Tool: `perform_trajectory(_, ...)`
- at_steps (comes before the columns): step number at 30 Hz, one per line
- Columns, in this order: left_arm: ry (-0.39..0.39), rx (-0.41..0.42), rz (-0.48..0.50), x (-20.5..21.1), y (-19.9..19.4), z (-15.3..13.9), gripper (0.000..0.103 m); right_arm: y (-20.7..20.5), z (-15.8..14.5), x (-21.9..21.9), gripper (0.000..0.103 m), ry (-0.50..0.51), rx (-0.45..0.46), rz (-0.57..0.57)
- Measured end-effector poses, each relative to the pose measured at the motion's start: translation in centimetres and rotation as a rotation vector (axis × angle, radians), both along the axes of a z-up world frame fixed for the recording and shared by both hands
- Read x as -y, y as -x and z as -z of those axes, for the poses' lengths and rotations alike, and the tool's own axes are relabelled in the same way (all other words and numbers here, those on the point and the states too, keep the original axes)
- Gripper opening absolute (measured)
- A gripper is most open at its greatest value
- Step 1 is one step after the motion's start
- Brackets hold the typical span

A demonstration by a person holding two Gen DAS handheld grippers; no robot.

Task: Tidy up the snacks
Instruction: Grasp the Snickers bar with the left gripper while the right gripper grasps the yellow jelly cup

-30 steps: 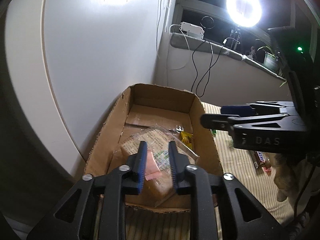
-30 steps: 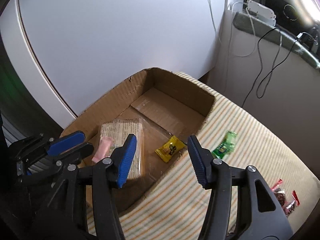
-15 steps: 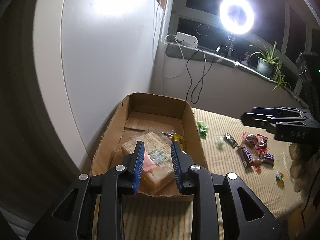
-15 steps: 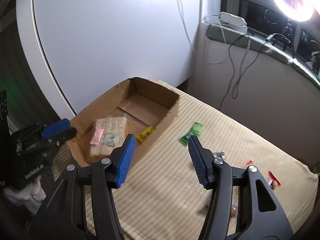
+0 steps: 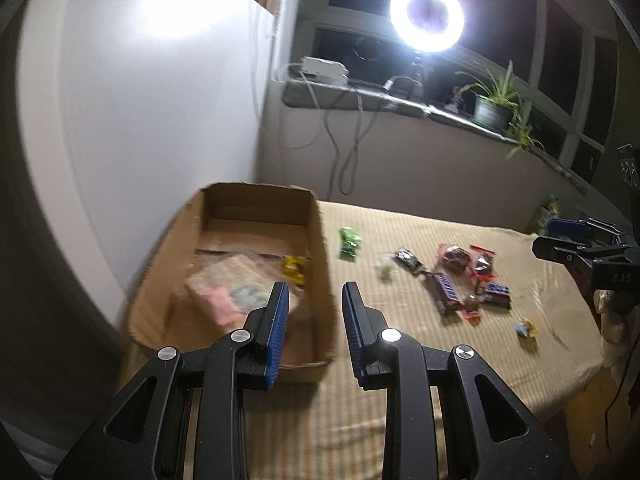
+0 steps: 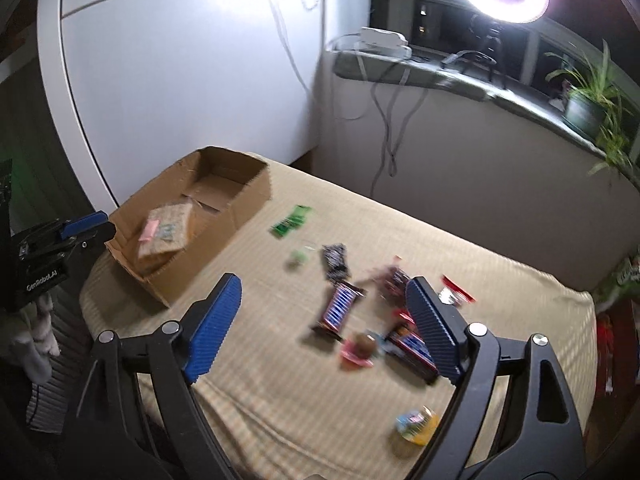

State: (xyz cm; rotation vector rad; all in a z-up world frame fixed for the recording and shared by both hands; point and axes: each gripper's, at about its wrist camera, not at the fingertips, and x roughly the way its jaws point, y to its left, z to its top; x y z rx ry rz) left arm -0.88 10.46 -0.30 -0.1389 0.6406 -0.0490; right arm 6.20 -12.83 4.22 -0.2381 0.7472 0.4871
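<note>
Jaws of the right gripper [image 6: 320, 320] are opening, empty, above the chocolate bar [image 6: 339, 307] ahead, likely readying a pickup for the cardboard box [image 6: 244, 200]; left gripper [image 5: 312, 320] narrowly parted, empty.

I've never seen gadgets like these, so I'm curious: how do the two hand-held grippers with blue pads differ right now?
The right gripper has its jaws spread wide and opening; the left gripper keeps a narrow gap. The right one hangs over the loose wrapped candy bars on the striped beige cloth; the left one sits at the near wall of the brown cardboard box. Both are black with ribbed blue pads, and both hold nothing.
</note>
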Motion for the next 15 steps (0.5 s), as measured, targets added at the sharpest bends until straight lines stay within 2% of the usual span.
perform_trajectory(5, 0.03, -0.026, 0.051, 2.0, -1.3, 0.8, 0.026, -0.1, 1.1, 4.1, 0.086, 0.024, -0.022, 0.086)
perform_trajectory(7, 0.033, -0.038, 0.067, 3.0, -1.9, 1.2, 0.026, 0.1, 2.2, 5.2, 0.082, 0.037, -0.044, 0.093)
perform_trajectory(9, 0.045, -0.055, 0.084, 3.9, -2.5, 1.6, 0.026, 0.3, 3.5, 5.8, 0.073, 0.066, -0.063, 0.093)
perform_trajectory(11, 0.045, -0.073, 0.099, 5.1, -3.2, 2.1, 0.026, 0.6, 5.0, 6.5, 0.07, 0.091, -0.087, 0.091)
perform_trajectory(13, 0.05, -0.088, 0.116, 6.2, -3.7, 2.6, 0.033, 0.7, 6.7, 7.3, 0.068, 0.105, -0.122, 0.101)
perform_trajectory(15, 0.054, -0.106, 0.138, 7.8, -4.5, 3.1, 0.034, 0.7, 8.1, 8.1, 0.06, 0.098, -0.153, 0.107)
